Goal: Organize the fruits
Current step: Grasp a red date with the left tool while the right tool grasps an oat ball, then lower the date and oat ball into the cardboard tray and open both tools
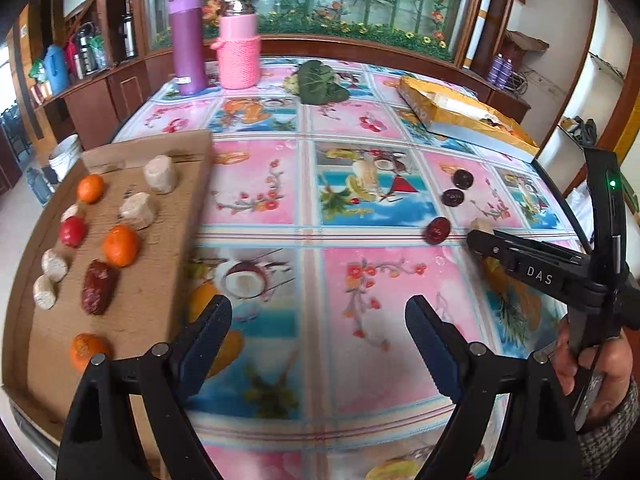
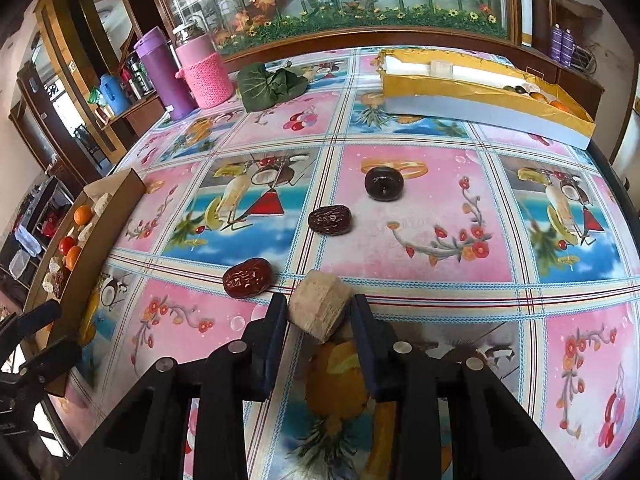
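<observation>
- Fruit-print tablecloth (image 2: 420,240) covers the table.
- Cardboard tray (image 1: 160,264), left of frame, bottom corner cut off: three oranges, five pale chunks.
- Three dates (image 2: 330,220) lie mid-table.
- Right gripper (image 2: 320,316) pinches a pale chunk (image 2: 318,308); left gripper (image 1: 318,320) gapes.

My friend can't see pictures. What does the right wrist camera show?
The right gripper grips a pale beige chunk above a colorful fruit-print tablecloth. Three dark red dates lie just beyond it.

purple flask (image 1: 187,40) | pink knitted jar (image 1: 237,44) (just beside) | green leaves, possibly cloth (image 1: 320,82) | patterned tablecloth (image 1: 360,288)
</observation>
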A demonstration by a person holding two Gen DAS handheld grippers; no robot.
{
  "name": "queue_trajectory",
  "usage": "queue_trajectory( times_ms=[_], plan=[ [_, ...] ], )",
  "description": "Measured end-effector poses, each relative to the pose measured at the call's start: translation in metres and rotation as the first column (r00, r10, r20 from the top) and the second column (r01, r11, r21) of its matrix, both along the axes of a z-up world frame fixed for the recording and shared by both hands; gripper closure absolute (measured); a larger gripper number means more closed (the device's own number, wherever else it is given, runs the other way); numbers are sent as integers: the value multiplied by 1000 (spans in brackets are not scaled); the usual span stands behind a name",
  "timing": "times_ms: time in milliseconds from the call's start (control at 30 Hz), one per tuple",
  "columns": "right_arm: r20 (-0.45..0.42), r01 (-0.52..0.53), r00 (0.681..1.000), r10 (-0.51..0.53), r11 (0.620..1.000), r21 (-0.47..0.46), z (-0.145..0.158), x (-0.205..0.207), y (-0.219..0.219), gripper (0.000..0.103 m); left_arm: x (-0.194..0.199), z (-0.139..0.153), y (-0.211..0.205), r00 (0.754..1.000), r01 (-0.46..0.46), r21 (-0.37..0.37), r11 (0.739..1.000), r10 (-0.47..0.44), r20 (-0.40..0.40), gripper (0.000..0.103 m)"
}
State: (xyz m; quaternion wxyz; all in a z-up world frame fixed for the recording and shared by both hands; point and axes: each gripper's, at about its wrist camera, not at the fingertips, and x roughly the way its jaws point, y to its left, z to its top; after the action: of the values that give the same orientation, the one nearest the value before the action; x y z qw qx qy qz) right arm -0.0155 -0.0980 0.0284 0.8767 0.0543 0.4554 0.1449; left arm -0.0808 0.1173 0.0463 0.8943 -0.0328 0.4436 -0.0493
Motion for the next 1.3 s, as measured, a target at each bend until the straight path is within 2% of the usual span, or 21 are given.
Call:
queue_trajectory(
  times_ms=[167, 333, 467, 567, 600, 633, 667, 700, 733, 933, 1100, 1233, 1300],
  plan=[
    [54, 86, 995, -87, 996, 23, 3, 0, -24, 68, 30, -9, -29, 996, 82, -28, 996, -82, -23, 17],
    [110, 160, 981, -160, 987, 9, 12, -3, -40, 68, 64, -26, -69, 983, 174, -29, 984, -176, -61, 39],
    [115, 168, 979, -170, 985, 29, 14, -4, -42, 68, 83, -36, -92, 971, 226, -19, 974, -227, -70, 41],
    [95, 159, 982, -163, 986, 50, 11, -2, -42, 68, 88, -38, -104, 968, 250, 33, 968, -248, -48, 41],
    [95, 157, 982, -162, 986, 53, 11, -2, -41, 68, 88, -38, -105, 966, 255, 39, 966, -254, -44, 46],
    [97, 156, 982, -161, 986, 56, 12, -3, -41, 68, 88, -38, -107, 967, 255, 58, 965, -253, -37, 57],
    [98, 156, 982, -161, 986, 57, 12, -3, -41, 68, 86, -39, -109, 968, 251, 93, 963, -250, -27, 64],
    [98, 155, 982, -160, 986, 57, 12, -3, -40, 68, 85, -39, -108, 968, 249, 115, 962, -248, -21, 78],
    [96, 155, 982, -160, 986, 57, 11, -3, -40, 68, 84, -38, -107, 968, 252, 114, 961, -251, -20, 83],
    [92, 160, 982, -164, 986, 57, 9, -2, -39, 68, 69, -23, -77, 982, 188, 34, 982, -188, 0, 83],
    [111, 156, 981, -161, 986, 53, 11, -4, -37, 68, 34, 6, -21, 995, 88, -17, 996, -87, 56, 83],
    [134, 127, 983, -128, 992, 15, 13, -8, -27, 68, 4, 18, 52, 995, -68, -46, 997, 71, 74, 83],
    [126, 112, 986, -112, 994, 11, 17, -11, -21, 68, -13, 18, 98, 981, -179, -51, 983, 182, 64, 82]
  ],
)
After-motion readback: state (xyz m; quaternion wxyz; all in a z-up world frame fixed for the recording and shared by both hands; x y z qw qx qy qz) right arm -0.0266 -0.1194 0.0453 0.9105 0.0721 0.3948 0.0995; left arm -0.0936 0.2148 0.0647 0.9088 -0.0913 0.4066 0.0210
